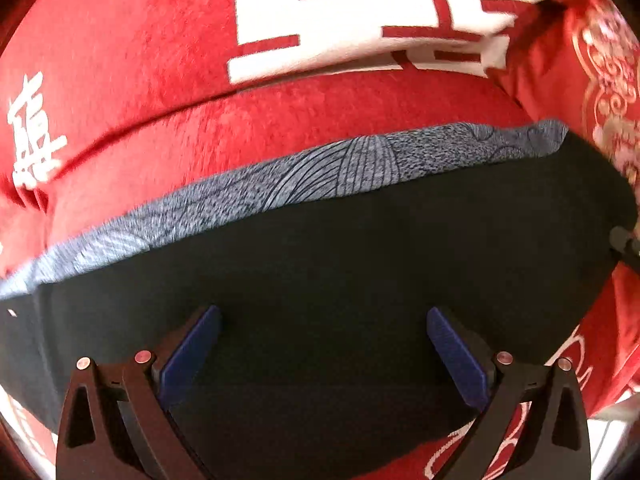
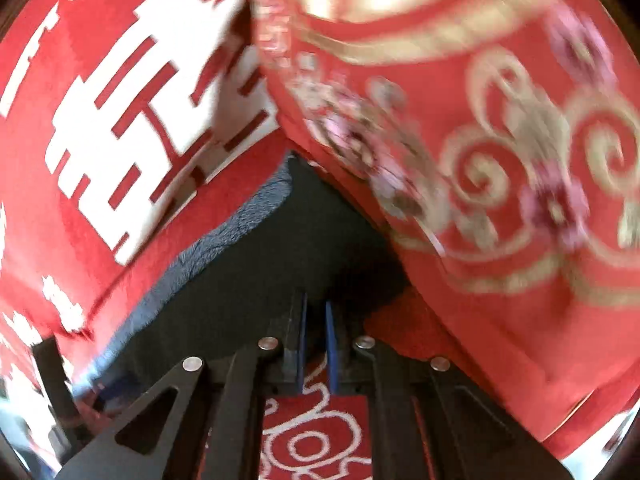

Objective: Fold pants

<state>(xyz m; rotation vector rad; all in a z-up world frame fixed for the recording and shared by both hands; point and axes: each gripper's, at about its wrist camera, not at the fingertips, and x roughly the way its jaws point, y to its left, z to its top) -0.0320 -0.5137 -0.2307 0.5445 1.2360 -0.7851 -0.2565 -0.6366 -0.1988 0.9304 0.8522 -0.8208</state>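
Note:
The pants point(image 1: 320, 264) are dark, almost black, with a grey patterned band point(image 1: 304, 176) along their far edge. They lie flat on a red bed cover. My left gripper point(image 1: 324, 320) is open just above the dark cloth, its blue pads point(image 1: 196, 348) wide apart and holding nothing. In the right wrist view the pants point(image 2: 304, 240) show as a dark wedge with the grey band point(image 2: 224, 240) on the left. My right gripper point(image 2: 316, 312) has its blue pads nearly together at the edge of the dark cloth; whether cloth is pinched between them is hidden.
A red plush blanket with large white characters point(image 1: 320, 20) lies beyond the pants. A red pillow or quilt with gold scroll and pink flower embroidery point(image 2: 500, 160) lies close on the right. The red cover with white swirls point(image 2: 316, 436) shows below.

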